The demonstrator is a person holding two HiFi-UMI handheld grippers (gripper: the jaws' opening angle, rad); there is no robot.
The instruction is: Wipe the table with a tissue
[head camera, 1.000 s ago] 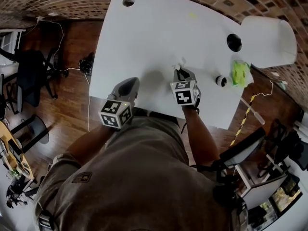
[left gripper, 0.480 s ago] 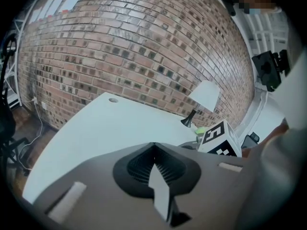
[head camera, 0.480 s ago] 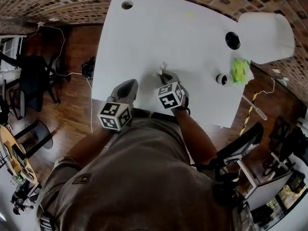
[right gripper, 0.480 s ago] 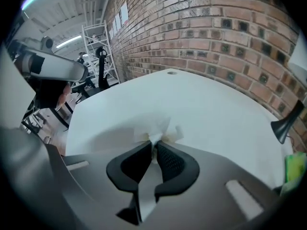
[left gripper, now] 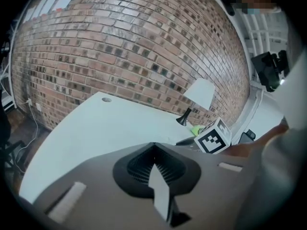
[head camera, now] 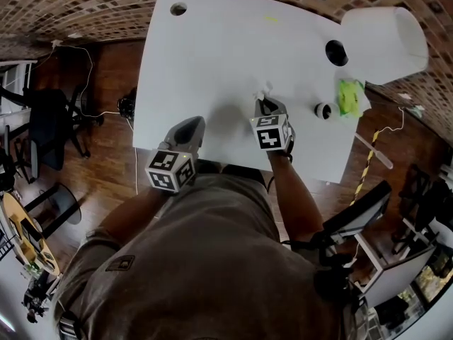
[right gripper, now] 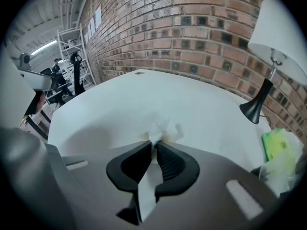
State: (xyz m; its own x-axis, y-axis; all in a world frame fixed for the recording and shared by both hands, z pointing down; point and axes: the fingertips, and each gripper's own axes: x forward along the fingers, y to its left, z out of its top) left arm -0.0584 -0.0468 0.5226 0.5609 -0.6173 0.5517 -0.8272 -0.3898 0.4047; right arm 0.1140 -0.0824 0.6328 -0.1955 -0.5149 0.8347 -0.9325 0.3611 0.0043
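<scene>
A crumpled white tissue (right gripper: 163,127) sticks out from the tips of my right gripper (right gripper: 154,143), which is shut on it and presses it onto the white table (right gripper: 120,99). In the head view the tissue (head camera: 265,91) lies right of the table's middle, just beyond the right gripper (head camera: 264,105). My left gripper (head camera: 191,122) hovers over the table's near edge, to the left of the right one. In the left gripper view its jaws (left gripper: 153,146) meet with nothing between them, and the right gripper's marker cube (left gripper: 215,136) shows at the right.
A lamp with a white shade (head camera: 386,37) and black base (head camera: 335,52) stands at the table's far right. Beside it lie a green pack (head camera: 350,98) and a small black and white object (head camera: 323,110). A cable hole (head camera: 178,9) is at the far left corner.
The right gripper swept left across the table with the tissue, then came back right to about where it started. The left gripper stayed put.
</scene>
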